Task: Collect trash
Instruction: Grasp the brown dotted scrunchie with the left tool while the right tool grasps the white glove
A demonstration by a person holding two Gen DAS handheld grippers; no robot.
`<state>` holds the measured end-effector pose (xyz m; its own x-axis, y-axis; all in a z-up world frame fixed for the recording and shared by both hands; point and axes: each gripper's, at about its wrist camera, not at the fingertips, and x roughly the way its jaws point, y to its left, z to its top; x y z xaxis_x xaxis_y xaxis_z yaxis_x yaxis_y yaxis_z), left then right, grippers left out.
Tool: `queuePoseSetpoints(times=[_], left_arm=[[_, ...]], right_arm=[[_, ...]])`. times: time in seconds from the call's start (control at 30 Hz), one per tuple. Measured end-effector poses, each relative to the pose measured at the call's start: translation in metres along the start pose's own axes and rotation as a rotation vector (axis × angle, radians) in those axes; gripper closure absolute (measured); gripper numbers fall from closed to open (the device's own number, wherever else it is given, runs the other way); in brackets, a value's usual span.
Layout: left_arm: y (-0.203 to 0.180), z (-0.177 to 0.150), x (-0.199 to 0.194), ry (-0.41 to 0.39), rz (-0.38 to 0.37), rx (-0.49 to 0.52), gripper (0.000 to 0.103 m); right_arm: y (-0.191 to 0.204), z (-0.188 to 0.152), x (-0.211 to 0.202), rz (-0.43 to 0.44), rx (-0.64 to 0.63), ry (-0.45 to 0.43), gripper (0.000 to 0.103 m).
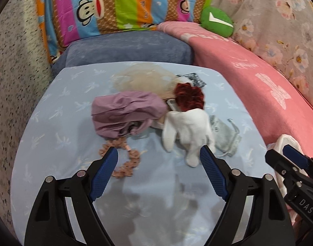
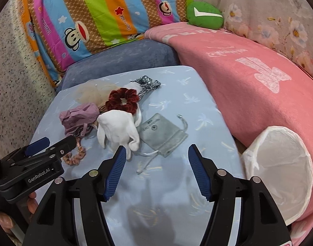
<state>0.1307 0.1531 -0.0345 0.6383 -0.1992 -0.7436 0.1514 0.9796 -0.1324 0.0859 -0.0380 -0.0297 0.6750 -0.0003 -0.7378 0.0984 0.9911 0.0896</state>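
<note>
A small heap lies on a light blue cushion [image 1: 53,127]: a crumpled purple cloth [image 1: 125,112], a white sock [image 1: 189,129], a dark red scrunchie [image 1: 189,96], a grey drawstring pouch [image 2: 162,133] and a pink beaded hair tie [image 1: 125,164]. My left gripper [image 1: 158,152] is open just in front of the heap, one finger by the hair tie and the other at the sock's toe, with nothing between its pads. My right gripper [image 2: 156,149] is open near the pouch's cord, also holding nothing. A white bag-lined bin [image 2: 279,128] stands to the right.
Behind the heap are a beige mesh piece [image 1: 140,80] and a black-and-white patterned cloth [image 2: 148,84]. A pink blanket [image 2: 238,78] borders the cushion on the right, a blue-grey pillow [image 1: 125,49] and a striped cartoon pillow [image 1: 115,6] lie behind. A green plush [image 1: 216,20] sits at the back.
</note>
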Motion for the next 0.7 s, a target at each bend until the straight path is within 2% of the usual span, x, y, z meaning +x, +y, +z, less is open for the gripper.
queuePoseSetpoints(times=[0.27, 0.53, 0.7], left_arm=[[0.047, -0.005, 0.018, 0.044, 0.067, -0.062, 0.025], [0.078, -0.01, 0.044, 0.114, 0.094, -0.107, 0.025], [0.086, -0.014, 0.057, 0.149, 0.082, -0.113, 0.033]], right_arm=[[0.032, 0.007, 0.032, 0.018, -0.024, 0.03, 0.041], [0.048, 0.014, 0.067, 0.025, -0.02, 0.075, 0.041], [0.057, 0.018, 0.086, 0.024, -0.022, 0.095, 0.041]])
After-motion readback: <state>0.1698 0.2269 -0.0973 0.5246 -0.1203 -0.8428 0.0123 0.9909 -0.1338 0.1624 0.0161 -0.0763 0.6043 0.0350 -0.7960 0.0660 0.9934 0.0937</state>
